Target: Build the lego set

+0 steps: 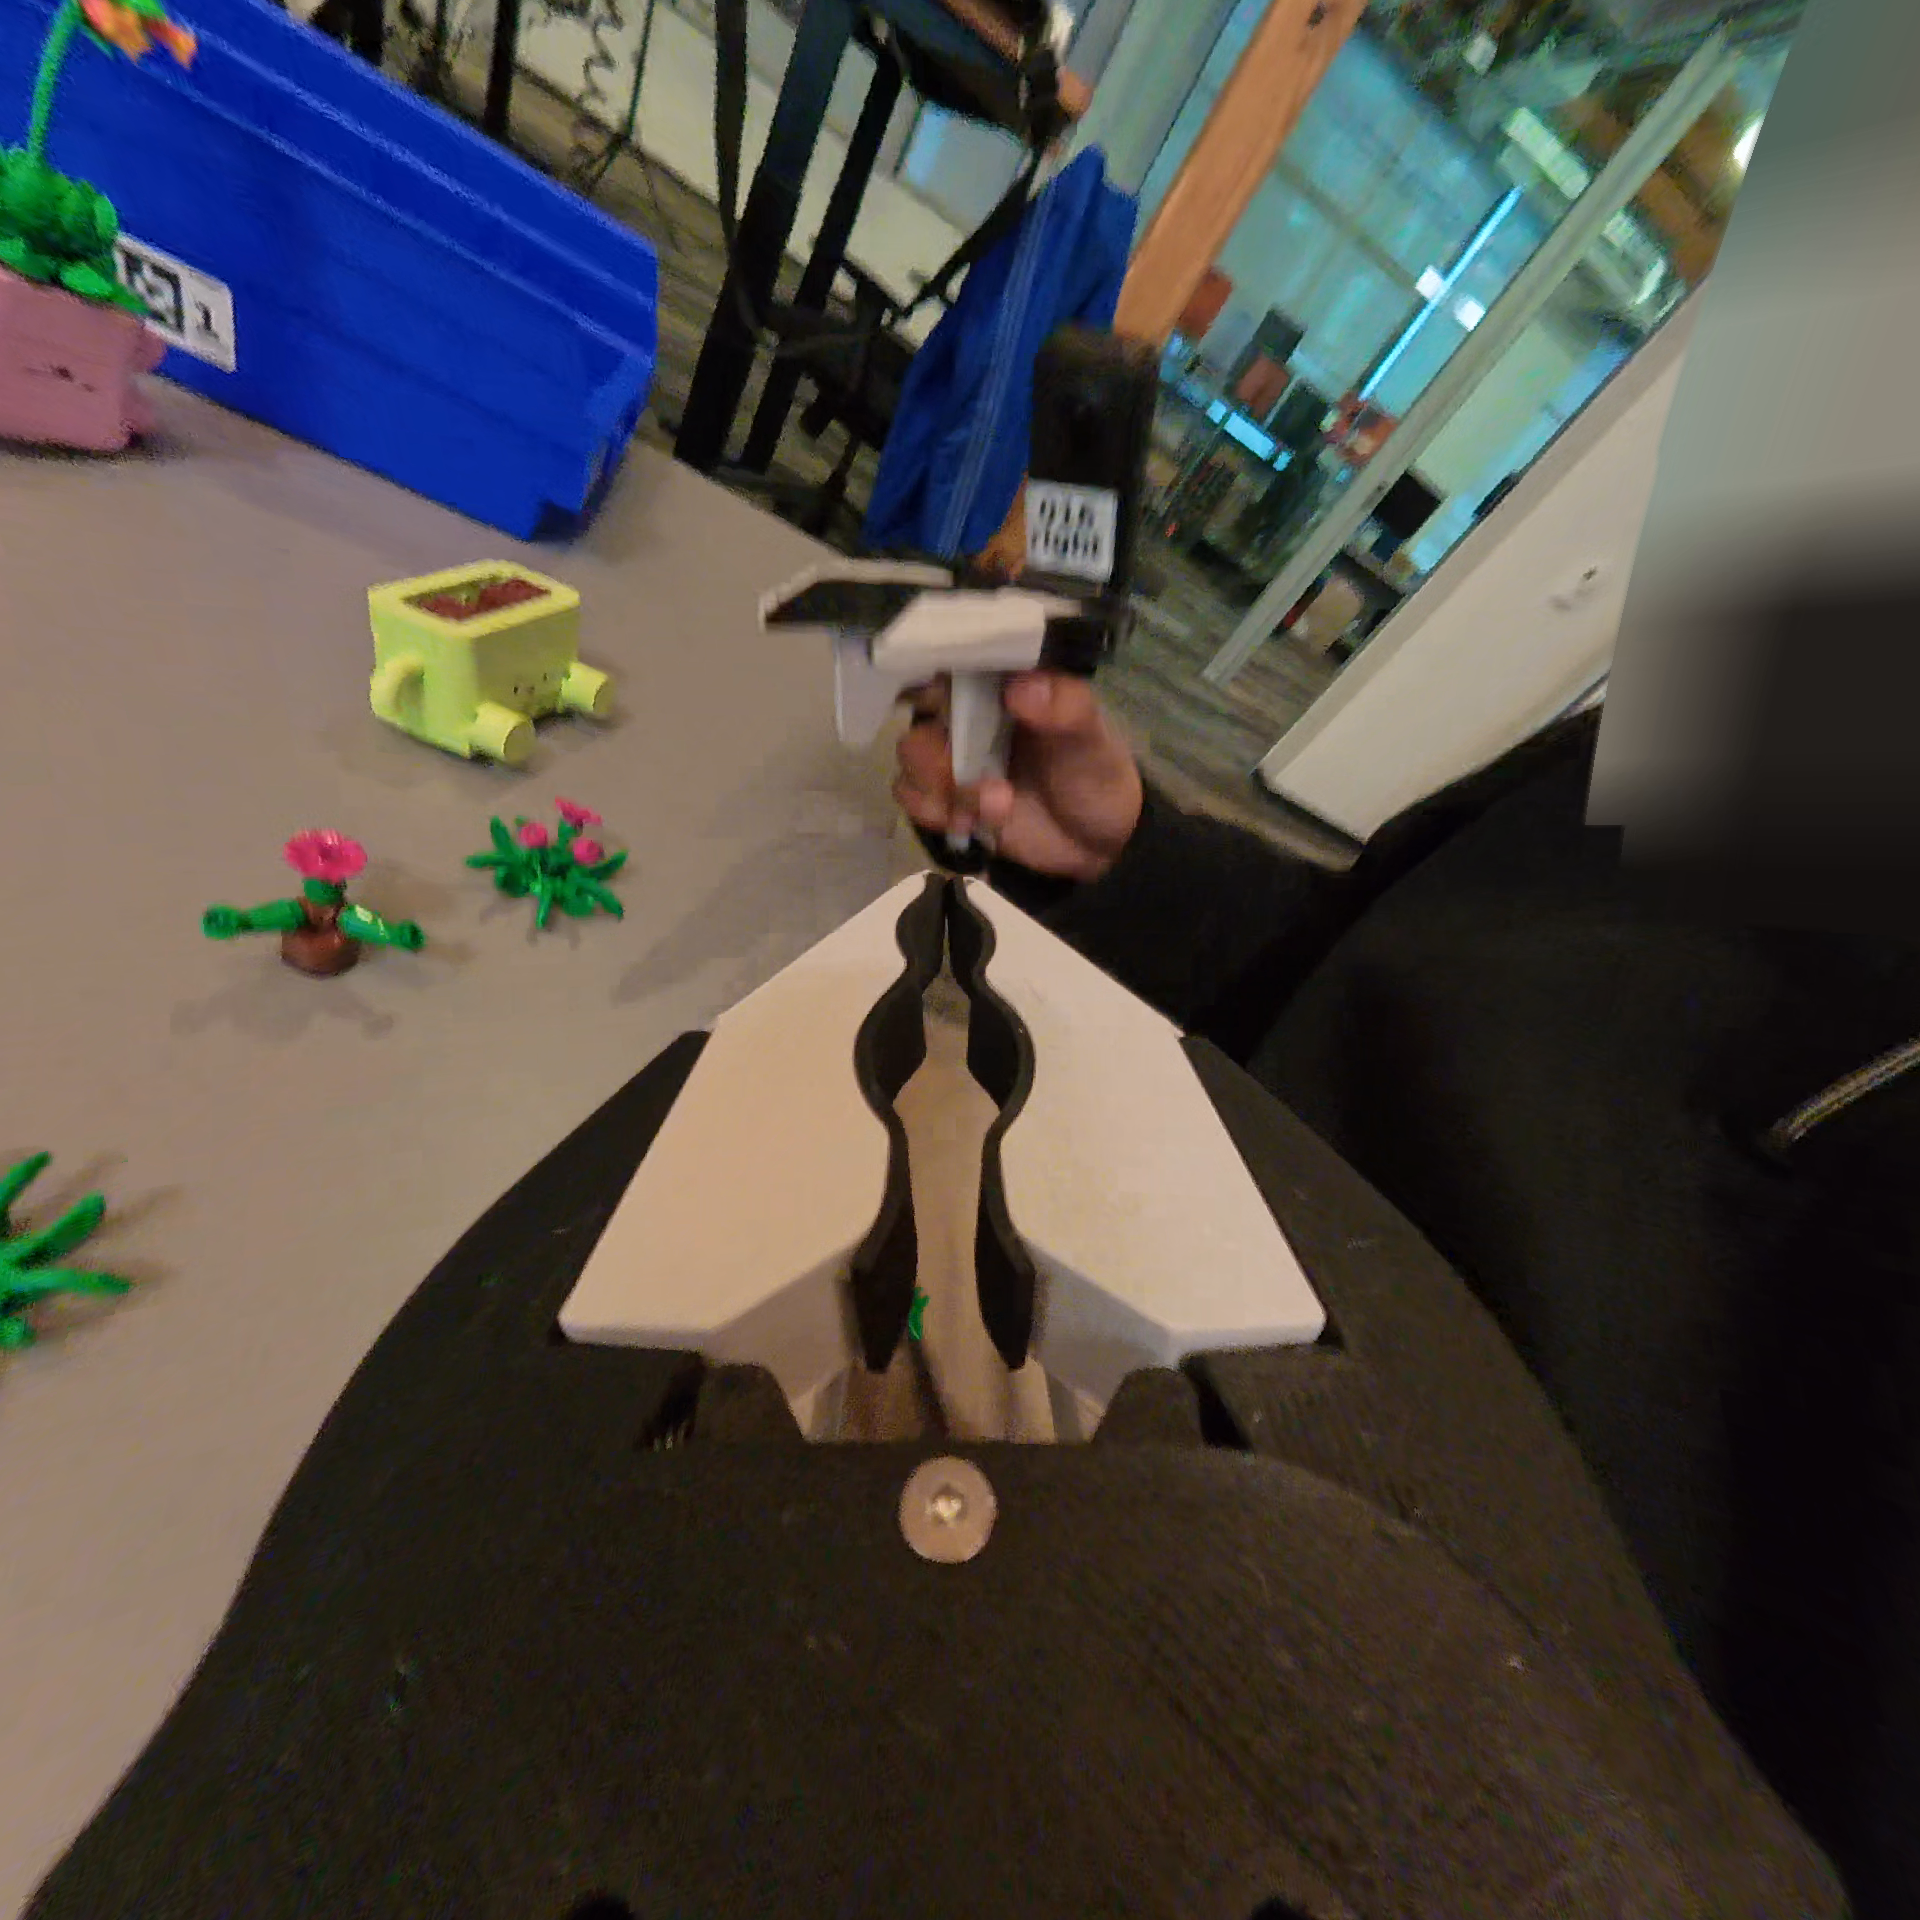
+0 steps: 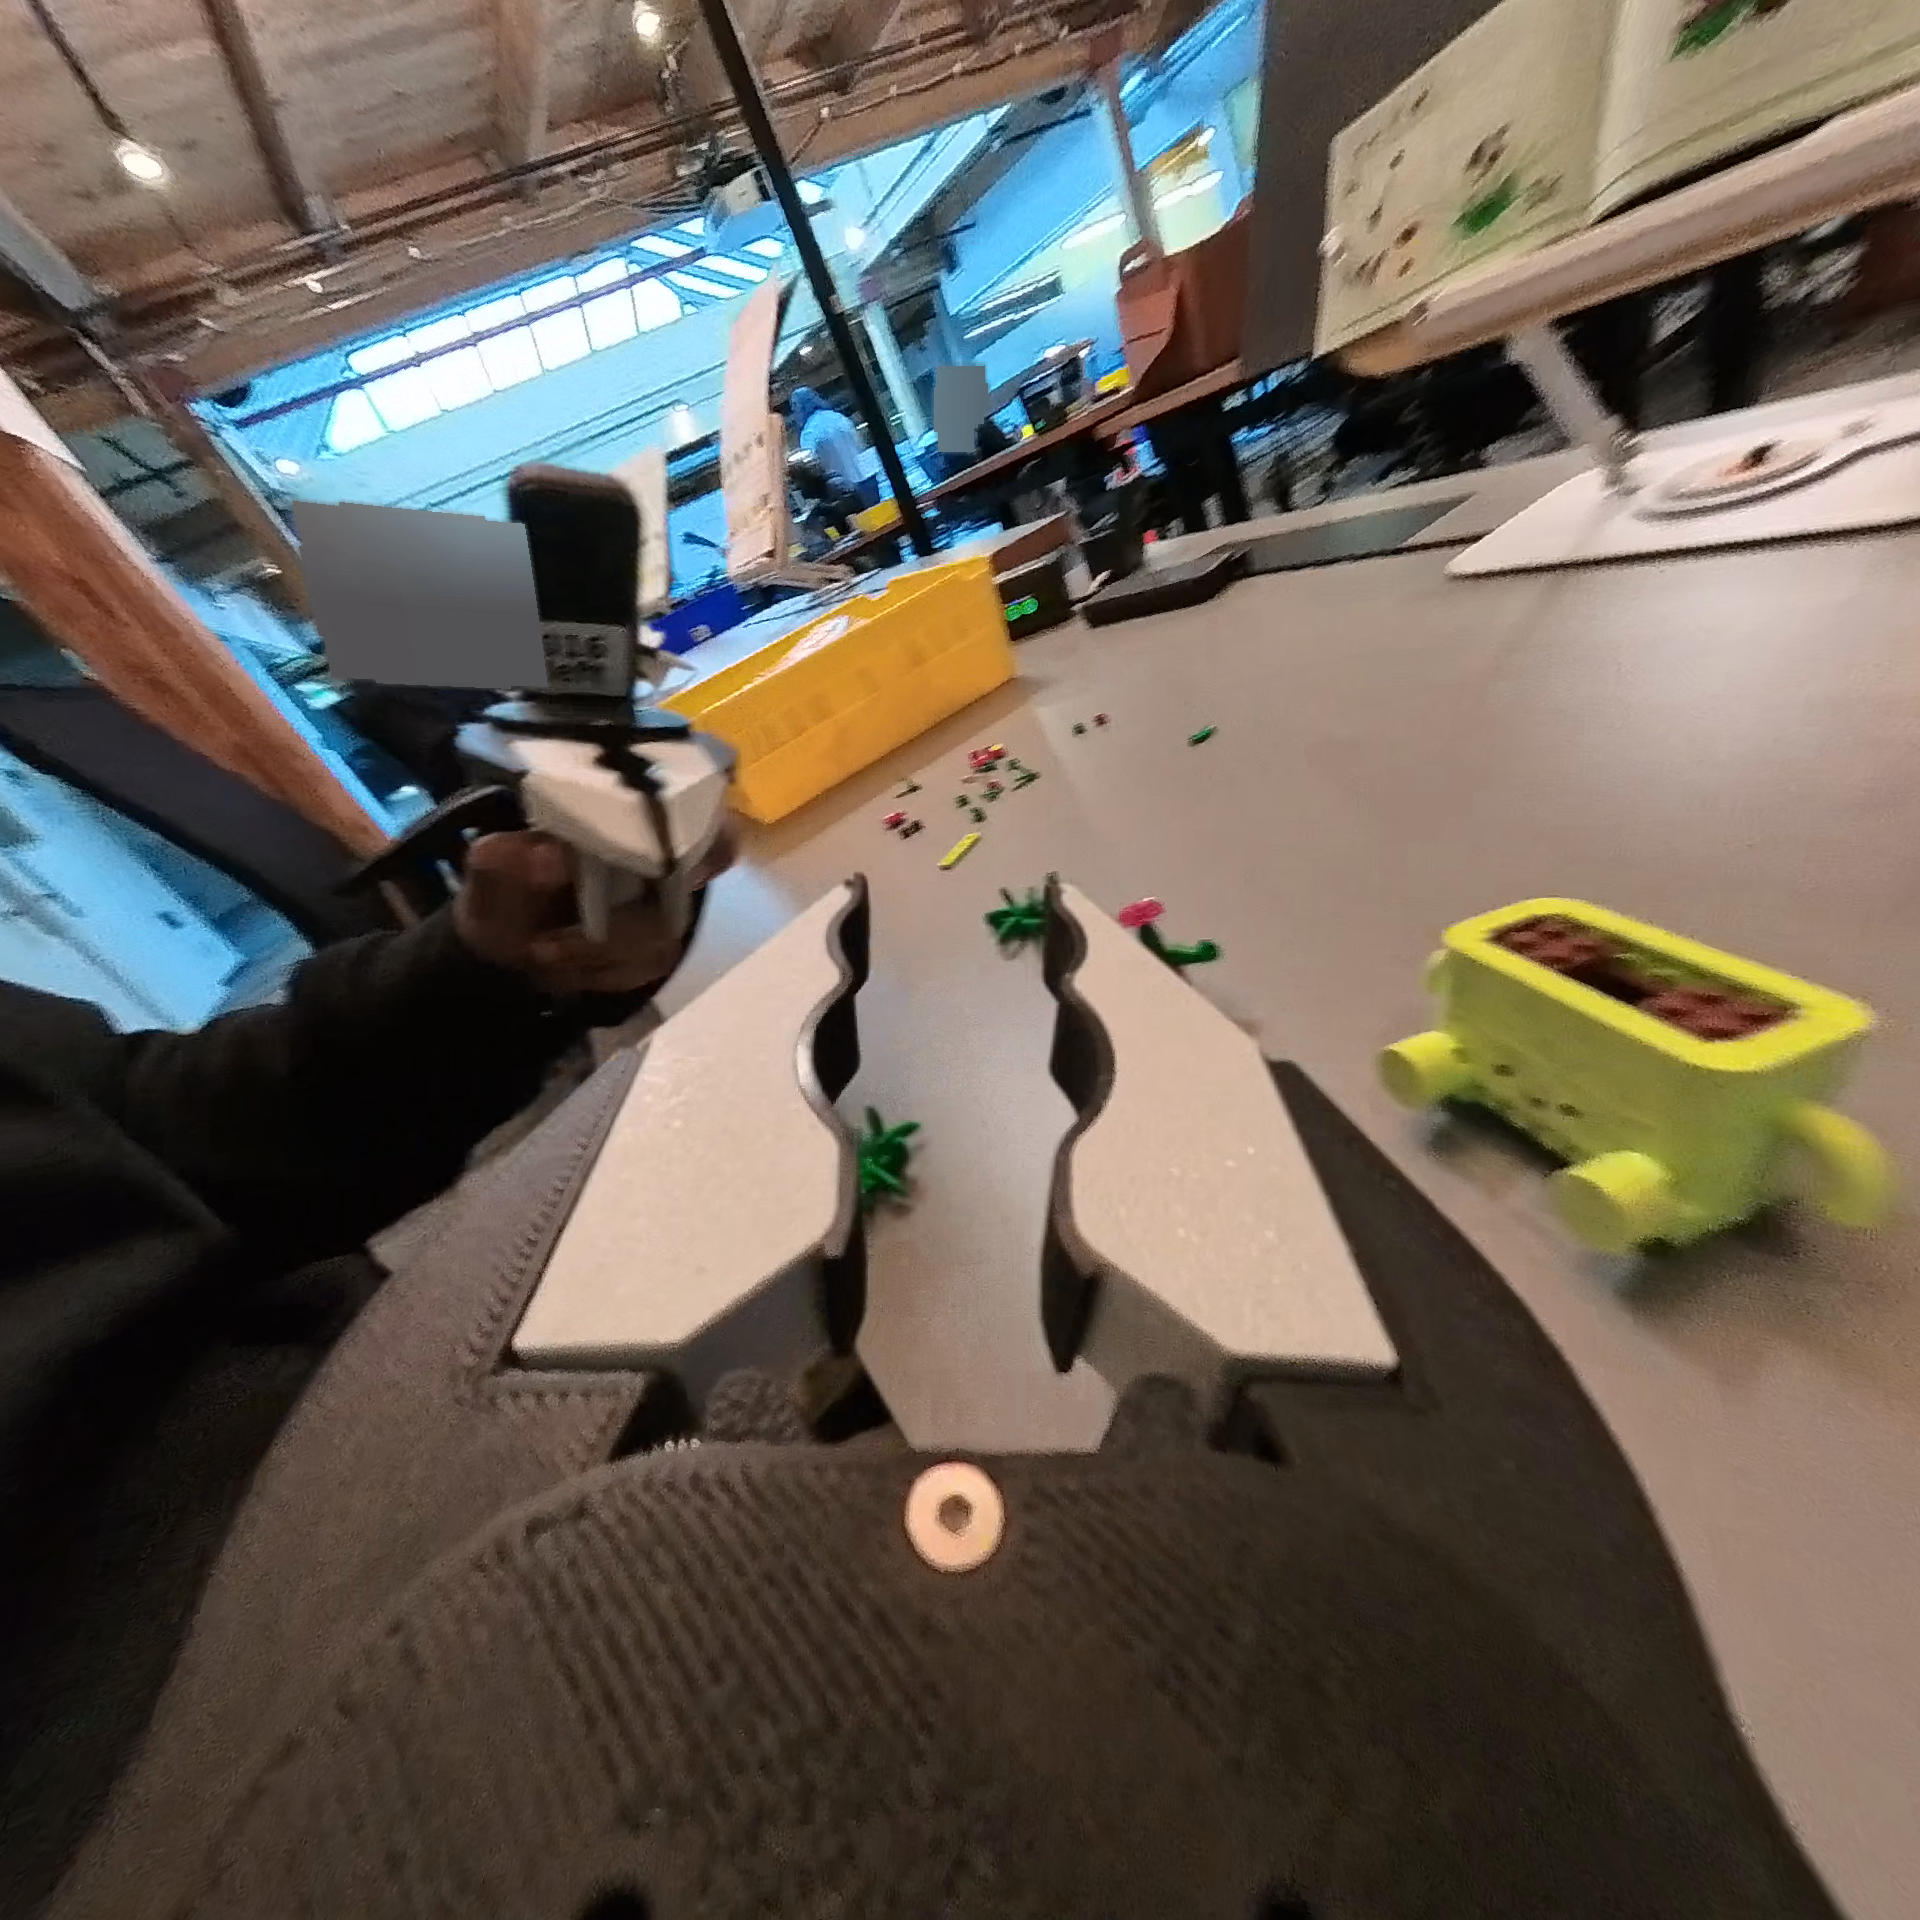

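Observation:
My left gripper (image 1: 945, 883) is shut, with nothing visible between its tips, and is held above the grey table's near edge. It also shows in the right wrist view (image 2: 634, 800), in a hand. My right gripper (image 2: 956, 894) is open and empty, above the table; in the left wrist view it (image 1: 831, 613) is held beyond my left fingertips. A lime-green lego pot (image 1: 473, 655) (image 2: 1631, 1070) with brown filling stands on the table. Beside it are a pink flower on a brown base (image 1: 317, 909) (image 2: 1153, 925), a leafy cluster with pink blooms (image 1: 551, 862) (image 2: 1013, 914), and loose green leaves (image 1: 42, 1247) (image 2: 883, 1158).
A blue bin (image 1: 395, 301) and a pink pot with a green plant (image 1: 62, 353) stand at the back left. A yellow bin (image 2: 862, 675) sits farther off, with several small loose pieces (image 2: 977, 790) near it. An open booklet on a stand (image 2: 1558, 135) is at the far right. My right fingertips sit around 10 cm from my left ones. The left gripper is farther from the lime-green lego pot (image 1: 473, 655), some 20 cm, than the right, some 10 cm. It turns up in the right wrist view (image 2: 1456, 982) as well.

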